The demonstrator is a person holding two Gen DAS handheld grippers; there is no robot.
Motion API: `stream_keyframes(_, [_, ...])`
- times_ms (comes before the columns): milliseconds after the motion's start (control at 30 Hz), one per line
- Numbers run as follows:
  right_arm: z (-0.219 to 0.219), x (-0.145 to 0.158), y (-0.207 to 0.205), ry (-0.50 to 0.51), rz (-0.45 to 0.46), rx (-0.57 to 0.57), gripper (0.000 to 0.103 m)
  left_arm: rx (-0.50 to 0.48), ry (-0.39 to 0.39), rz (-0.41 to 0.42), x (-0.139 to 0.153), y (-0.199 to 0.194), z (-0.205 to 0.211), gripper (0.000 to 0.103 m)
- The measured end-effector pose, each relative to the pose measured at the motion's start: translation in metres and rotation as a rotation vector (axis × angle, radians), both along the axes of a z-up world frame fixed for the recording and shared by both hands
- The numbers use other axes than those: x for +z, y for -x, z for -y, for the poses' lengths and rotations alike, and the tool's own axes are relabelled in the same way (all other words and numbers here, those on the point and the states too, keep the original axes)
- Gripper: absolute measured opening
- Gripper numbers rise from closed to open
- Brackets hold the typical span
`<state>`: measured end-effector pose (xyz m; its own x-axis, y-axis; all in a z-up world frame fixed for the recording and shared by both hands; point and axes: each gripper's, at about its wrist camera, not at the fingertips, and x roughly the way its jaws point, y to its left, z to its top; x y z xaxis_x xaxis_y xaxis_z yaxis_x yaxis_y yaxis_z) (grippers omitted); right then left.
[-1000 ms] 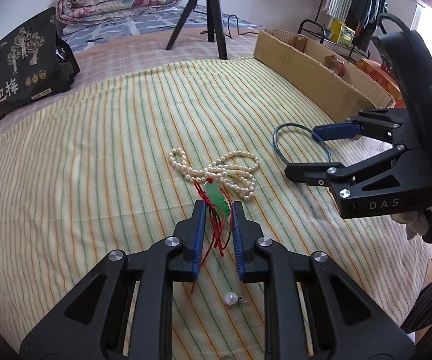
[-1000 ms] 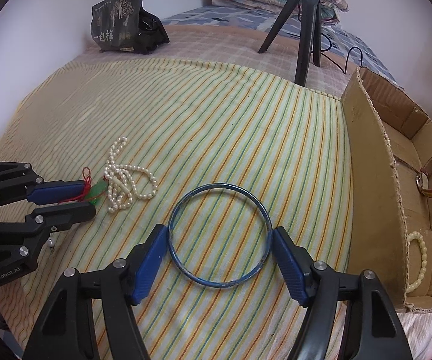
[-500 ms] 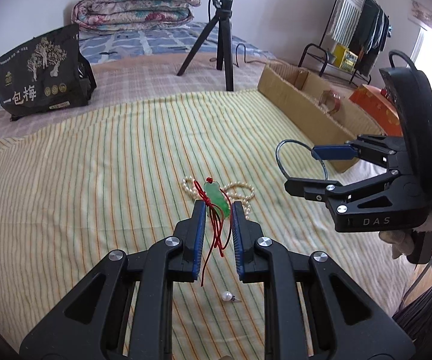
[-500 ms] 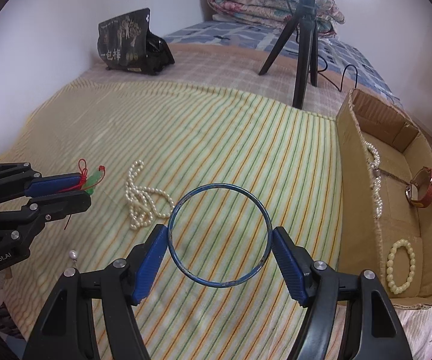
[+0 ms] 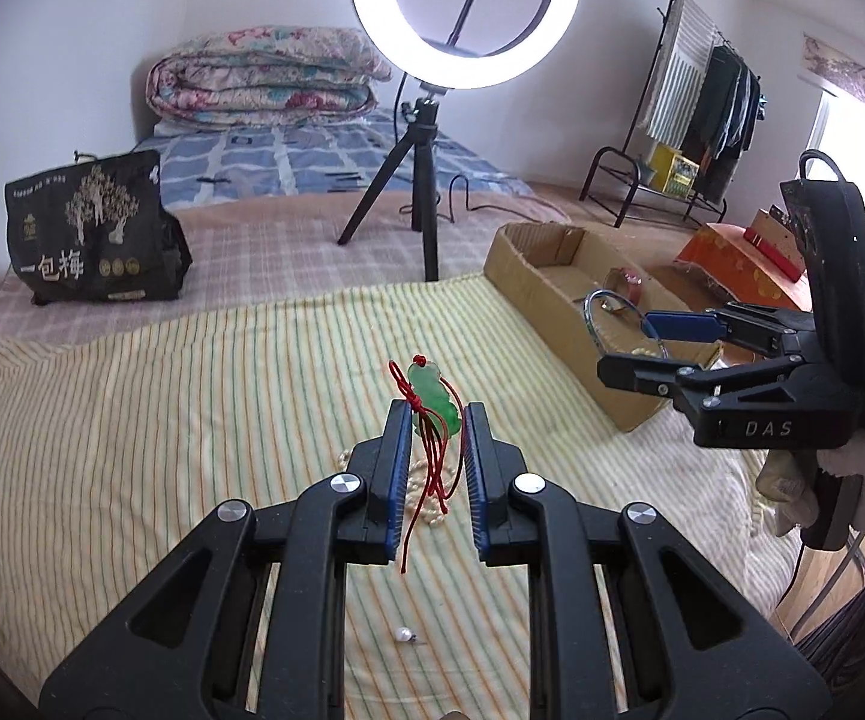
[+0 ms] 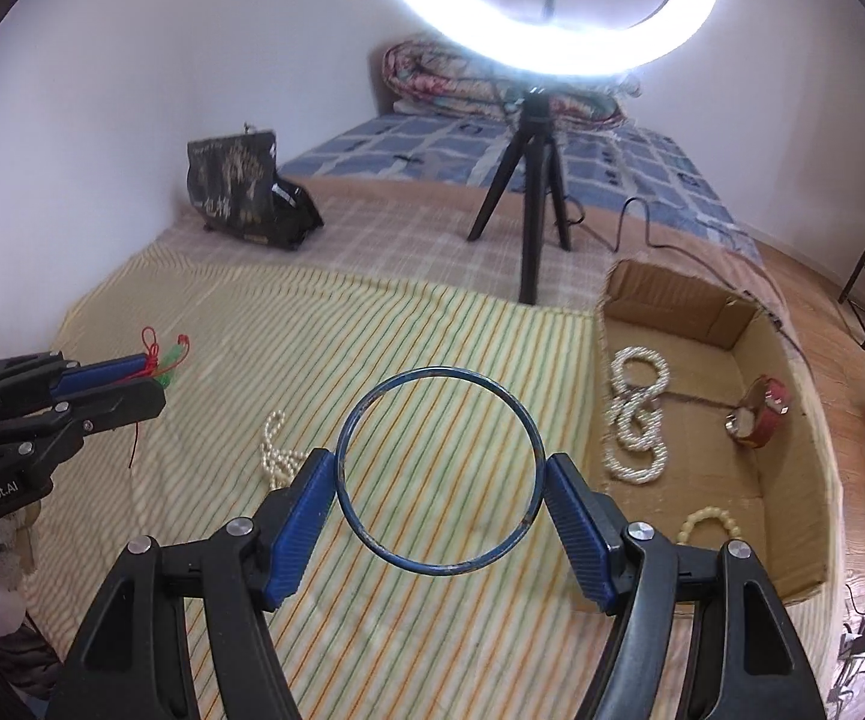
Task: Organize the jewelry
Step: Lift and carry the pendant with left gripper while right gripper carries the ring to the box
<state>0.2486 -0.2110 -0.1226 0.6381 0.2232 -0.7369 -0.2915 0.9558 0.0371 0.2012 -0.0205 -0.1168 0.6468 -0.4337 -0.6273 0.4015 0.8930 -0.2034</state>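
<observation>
Pendant and bangle are both off the striped bedspread (image 5: pixel 132 420) now; a second ago each lay down at cloth level. My left gripper (image 5: pixel 432 420) has its fingers nearly pressed together, pinching the green pendant (image 5: pixel 431 391) by its red cord (image 5: pixel 432 468), the cord ends dangling free between the blue pads. My right gripper (image 6: pixel 439 480) has its fingers spread wide, clamped on opposite sides of the blue bangle (image 6: pixel 439 471), which stands upright in the air.

Both views have tilted up since then: the ring light (image 5: pixel 465 12) fills the top where earlier only its tripod showed. In the left view the bangle now sits in front of the cardboard box (image 6: pixel 702 312) rather than over the cloth. The pearl necklace (image 6: pixel 276 450) is left behind on the bedspread, below and behind my left fingers, and a single pearl piece (image 5: pixel 404 636), possibly an earring, lies nearer me. Inside the box lie a coiled pearl strand (image 6: pixel 636 414), a red-strapped watch (image 6: pixel 759 414) and a bead bracelet (image 6: pixel 705 525).
</observation>
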Motion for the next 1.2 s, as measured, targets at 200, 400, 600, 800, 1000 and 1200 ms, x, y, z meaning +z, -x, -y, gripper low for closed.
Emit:
stream_keyframes(200, [0.029,0.021,0.003,-0.024,0.040,-0.062,0.073,-0.030,0.016,0.031,0.014,0.002,0.018,0.016])
stream_keyframes(400, [0.058,0.033,0.004,-0.047,0.063,-0.123,0.073,-0.061,0.019,0.064,0.026,0.005,0.042,0.016])
stream_keyframes(600, [0.079,0.041,0.006,-0.043,0.084,-0.164,0.073,-0.098,0.017,0.094,0.035,0.010,0.067,0.016])
stream_keyframes(800, [0.096,0.044,0.003,-0.036,0.093,-0.187,0.073,-0.133,0.018,0.104,0.038,0.008,0.093,0.016])
stream_keyframes(1000, [0.113,0.048,-0.005,-0.046,0.097,-0.212,0.073,-0.156,0.023,0.097,0.034,0.002,0.113,0.016])
stream_keyframes(1200, [0.125,0.054,-0.016,-0.050,0.110,-0.229,0.073,-0.176,0.028,0.088,0.031,-0.002,0.133,0.016])
